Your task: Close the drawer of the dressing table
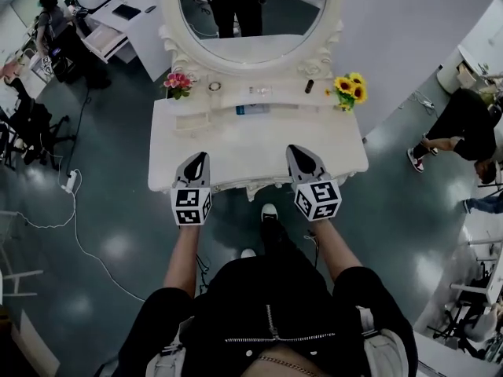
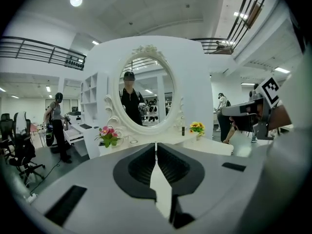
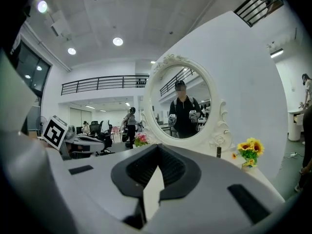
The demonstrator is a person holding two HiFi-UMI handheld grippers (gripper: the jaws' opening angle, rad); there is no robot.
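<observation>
The white dressing table (image 1: 236, 151) with its oval mirror (image 1: 251, 14) stands straight ahead of me. Its carved front edge (image 1: 253, 185) lies between my two grippers, and I cannot tell how far a drawer stands out under it. My left gripper (image 1: 200, 156) hovers over the front left of the tabletop, jaws shut on nothing. My right gripper (image 1: 296, 149) is over the front right, also shut and empty. In the left gripper view the left gripper (image 2: 156, 145) points at the mirror (image 2: 146, 94); the right gripper (image 3: 157, 147) does the same in its own view.
Pink flowers (image 1: 178, 82), sunflowers (image 1: 350, 89), a dark bottle (image 1: 309, 86) and a blue-white box (image 1: 251, 109) sit at the table's back. A cable with a power strip (image 1: 69, 181) lies on the floor at left. People stand and sit on both sides.
</observation>
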